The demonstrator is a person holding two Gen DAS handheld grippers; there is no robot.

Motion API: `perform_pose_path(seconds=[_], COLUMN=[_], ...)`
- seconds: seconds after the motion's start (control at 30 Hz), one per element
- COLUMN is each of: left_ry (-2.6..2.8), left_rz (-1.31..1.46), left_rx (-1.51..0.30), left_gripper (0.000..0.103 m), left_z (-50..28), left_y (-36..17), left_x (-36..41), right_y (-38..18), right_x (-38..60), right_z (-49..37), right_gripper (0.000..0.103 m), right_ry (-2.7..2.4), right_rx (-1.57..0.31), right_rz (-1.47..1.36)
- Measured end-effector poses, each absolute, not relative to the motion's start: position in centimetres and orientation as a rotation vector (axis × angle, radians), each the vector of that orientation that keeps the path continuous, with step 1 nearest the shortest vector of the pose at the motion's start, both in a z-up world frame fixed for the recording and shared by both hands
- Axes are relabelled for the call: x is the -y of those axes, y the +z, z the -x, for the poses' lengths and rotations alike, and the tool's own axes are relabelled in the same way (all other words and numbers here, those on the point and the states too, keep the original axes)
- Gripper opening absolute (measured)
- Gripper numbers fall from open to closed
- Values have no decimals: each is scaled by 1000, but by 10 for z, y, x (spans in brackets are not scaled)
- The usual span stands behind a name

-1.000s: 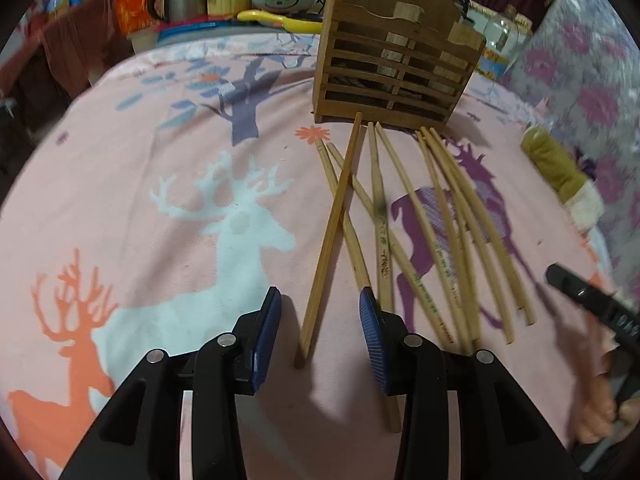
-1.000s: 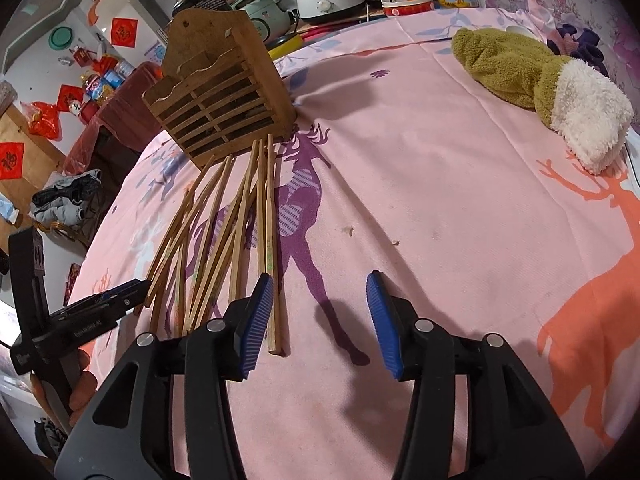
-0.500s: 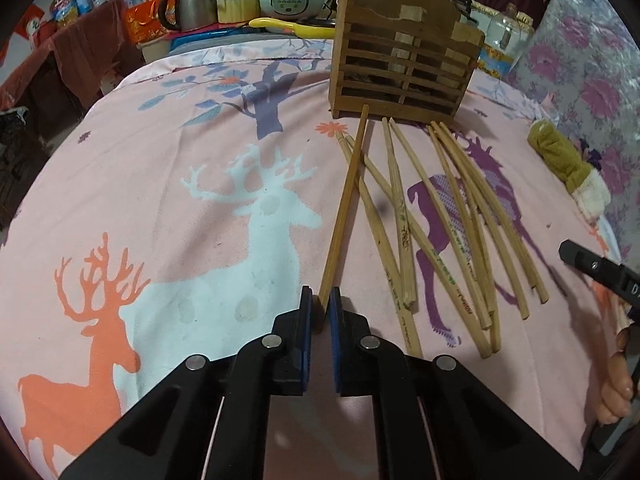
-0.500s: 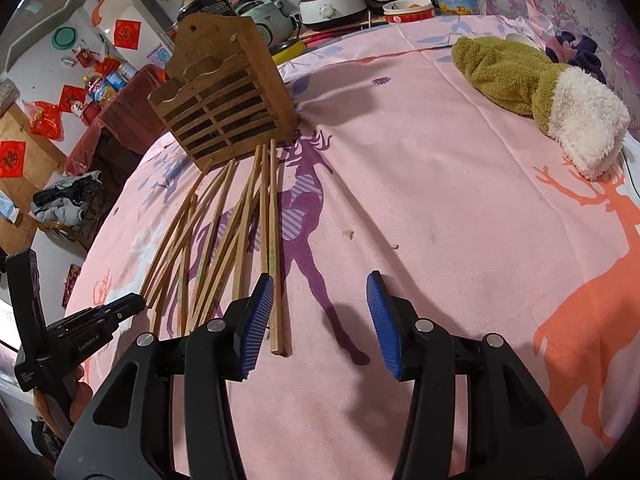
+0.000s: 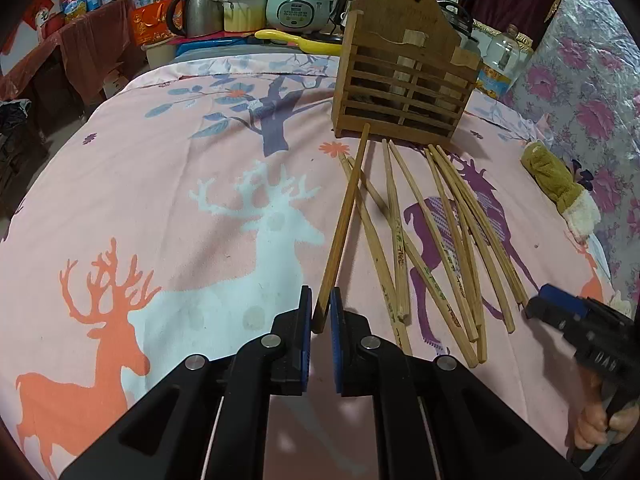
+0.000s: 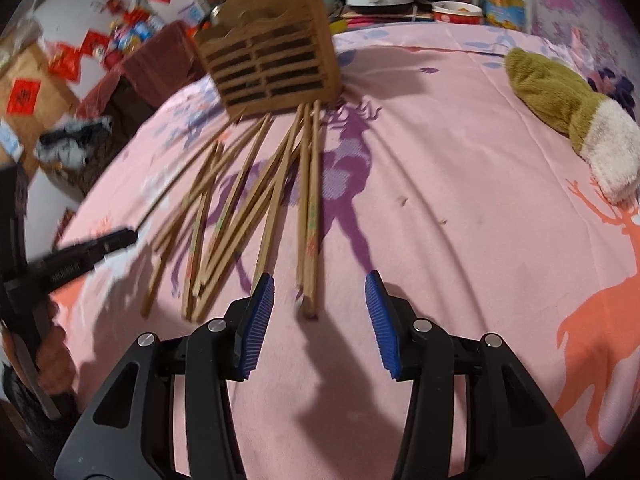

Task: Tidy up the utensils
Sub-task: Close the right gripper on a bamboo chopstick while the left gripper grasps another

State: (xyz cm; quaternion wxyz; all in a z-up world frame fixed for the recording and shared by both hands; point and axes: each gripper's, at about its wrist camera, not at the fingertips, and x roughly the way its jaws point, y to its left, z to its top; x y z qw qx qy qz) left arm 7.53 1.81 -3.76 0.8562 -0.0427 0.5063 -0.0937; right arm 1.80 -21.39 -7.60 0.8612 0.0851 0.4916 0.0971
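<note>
A pink cloth (image 5: 168,184) printed with white, orange and purple deer is covering the table in a cluttered kitchen. Nearest the viewer, the left gripper (image 5: 320,316) is pinching the near end of one wooden chopstick (image 5: 344,220) between its blue pads, the stick running away toward the holder. Just to its right, the other chopsticks (image 5: 444,240) are lying fanned on the cloth, some crossing one another. The right gripper (image 6: 318,304) is hovering with its jaws spread wide over the near ends of two chopsticks (image 6: 310,216) at the fan's right edge, gripping nothing. Beyond the fan, a slatted wooden holder (image 5: 404,76) is standing upright, the chopstick tips lying near its base. Farther right, a green and white plush mitt (image 6: 572,116) is resting. At the back, a kettle (image 5: 196,10) and rice cooker (image 5: 300,6) are sitting.
</note>
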Motion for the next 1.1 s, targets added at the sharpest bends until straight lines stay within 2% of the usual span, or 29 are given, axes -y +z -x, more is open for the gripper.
perform_pose_path(seconds=[0.1, 0.17, 0.23, 0.6, 0.67, 0.7, 1.1], left_ry=[-197, -196, -199, -236, -226, -220, -173], left_rz=[81, 78, 78, 89, 92, 98, 52], left_rx=[-1064, -1062, -1061, -1074, -1081, -1087, -1113], left_gripper=[9, 9, 9, 10, 20, 22, 23], left_z=[-74, -73, -71, -65, -67, -69, -77], left_y=[-38, -37, -36, -37, -39, -40, -50], left_x=[-17, -17, -17, -16, -17, -18, -18], right_y=[-80, -79, -79, -59, -59, -59, -59], right_x=[205, 206, 209, 221, 223, 223, 223], right_z=[-15, -13, -9, 2, 1, 1, -1], right_gripper=[34, 17, 7, 6, 6, 6, 6], right_ry=[176, 167, 181, 161, 158, 159, 165], right_rx=[-1039, -1035, -1035, -922, -920, -920, -928], right_rz=[-98, -77, -80, -124, -135, -138, -143])
